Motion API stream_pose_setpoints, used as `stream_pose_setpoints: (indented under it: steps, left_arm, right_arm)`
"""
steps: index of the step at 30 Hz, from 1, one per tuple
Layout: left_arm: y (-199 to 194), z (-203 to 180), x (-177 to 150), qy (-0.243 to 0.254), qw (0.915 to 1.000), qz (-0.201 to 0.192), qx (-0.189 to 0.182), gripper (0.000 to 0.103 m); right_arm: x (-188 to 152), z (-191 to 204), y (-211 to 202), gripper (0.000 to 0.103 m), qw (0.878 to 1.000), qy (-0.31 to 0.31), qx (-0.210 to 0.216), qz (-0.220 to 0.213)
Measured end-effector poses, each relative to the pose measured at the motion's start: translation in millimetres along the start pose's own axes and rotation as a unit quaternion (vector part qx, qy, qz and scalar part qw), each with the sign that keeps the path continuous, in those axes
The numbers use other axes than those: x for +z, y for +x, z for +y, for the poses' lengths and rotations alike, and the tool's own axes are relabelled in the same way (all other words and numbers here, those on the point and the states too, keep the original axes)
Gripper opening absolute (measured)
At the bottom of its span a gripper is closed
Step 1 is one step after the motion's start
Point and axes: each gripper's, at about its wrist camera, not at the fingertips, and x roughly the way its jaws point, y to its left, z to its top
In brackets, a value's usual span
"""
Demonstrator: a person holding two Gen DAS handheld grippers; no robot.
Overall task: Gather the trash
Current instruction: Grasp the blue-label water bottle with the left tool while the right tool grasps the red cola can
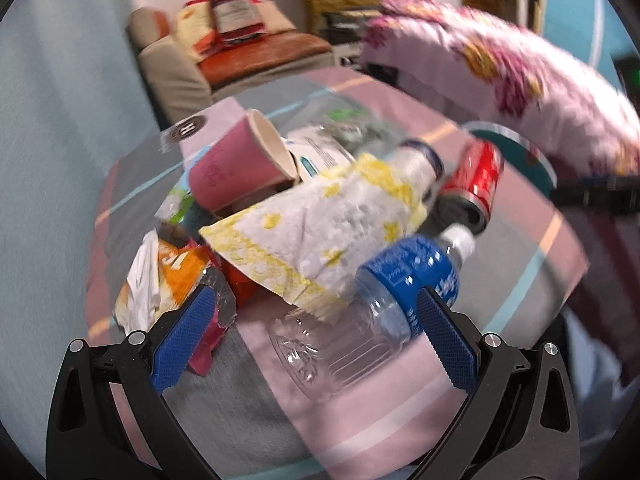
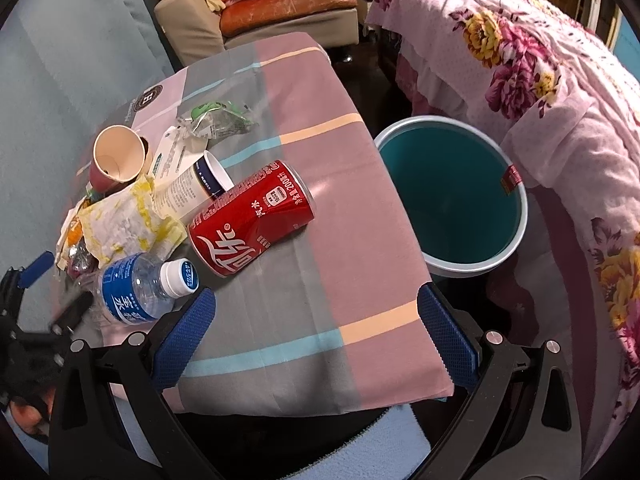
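Note:
A pile of trash lies on a table with a pink and grey cloth [image 2: 312,184]. It holds a clear plastic bottle with a blue label [image 1: 376,304] [image 2: 136,292], a dented red can [image 2: 252,220] [image 1: 476,184], a pink paper cup [image 1: 236,160] [image 2: 116,156], a crumpled white and yellow wrapper [image 1: 320,232] [image 2: 124,220], a white cup with a dark rim [image 2: 196,188] and orange snack wrappers [image 1: 160,276]. My left gripper [image 1: 316,308] is open, its jaws on either side of the bottle. My right gripper [image 2: 316,312] is open and empty above the table's near edge.
A teal bin with a white rim [image 2: 452,196] stands on the floor to the right of the table. A floral pink quilt [image 2: 540,80] lies beyond it. A sofa [image 2: 260,12] stands behind the table. A pale blue curtain [image 2: 60,80] hangs on the left.

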Motion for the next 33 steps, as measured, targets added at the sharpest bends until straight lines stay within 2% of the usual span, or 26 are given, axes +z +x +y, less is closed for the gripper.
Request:
stream_pose_setpoints:
  steps: [4, 8, 10, 12, 13, 15, 17, 18, 21, 26, 30, 32, 33]
  left_arm:
    - [13, -16, 1, 0.073, 0.9969, 0.023, -0.021, 0.1]
    - [26, -32, 3, 0.126, 0.9912, 0.033, -0.021, 0.1]
    - [35, -37, 4, 0.144, 0.9886, 0.042, -0.017, 0.1]
    - [43, -38, 2, 0.154, 0.9861, 0.055, -0.03, 0.098]
    - [46, -39, 0, 0.154, 0.9851, 0.063, -0.044, 0.095]
    - [49, -39, -4, 0.151, 0.9832, 0.075, -0.07, 0.082]
    - [46, -36, -7, 0.138, 0.9833, 0.074, -0.094, 0.079]
    - [45, -30, -7, 0.116, 0.9825, 0.079, -0.123, 0.078]
    - [48, -18, -8, 0.071, 0.9807, 0.087, -0.16, 0.077]
    - [52, -6, -11, 0.032, 0.9769, 0.095, -0.189, 0.077]
    - [54, -2, -14, 0.024, 0.9753, 0.111, -0.189, 0.078]
    - [56, -2, -17, 0.03, 0.9747, 0.119, -0.187, 0.079]
    - [60, -5, -20, 0.038, 0.9744, 0.129, -0.181, 0.079]
  right_arm:
    - [6, -1, 8, 0.097, 1.0, 0.008, 0.012, 0.013]
    - [10, -3, 13, 0.097, 0.999, 0.017, 0.022, 0.019]
    - [10, -4, 14, 0.097, 0.999, 0.02, 0.023, 0.021]
    - [11, -6, 16, 0.097, 0.999, 0.023, 0.024, 0.024]
    - [12, -8, 17, 0.097, 0.999, 0.026, 0.026, 0.026]
    - [16, -10, 20, 0.097, 0.999, 0.034, 0.03, 0.027]
    - [22, -10, 22, 0.097, 0.998, 0.041, 0.035, 0.027]
    - [26, -11, 24, 0.097, 0.998, 0.047, 0.042, 0.028]
    - [37, -5, 32, 0.097, 0.996, 0.056, 0.059, 0.028]
    - [54, 10, 55, 0.097, 0.993, 0.067, 0.084, 0.048]
    - [56, 15, 73, 0.097, 0.991, 0.074, 0.095, 0.065]
    - [55, 16, 83, 0.089, 0.989, 0.078, 0.099, 0.077]
    - [54, 16, 87, 0.087, 0.986, 0.082, 0.117, 0.081]
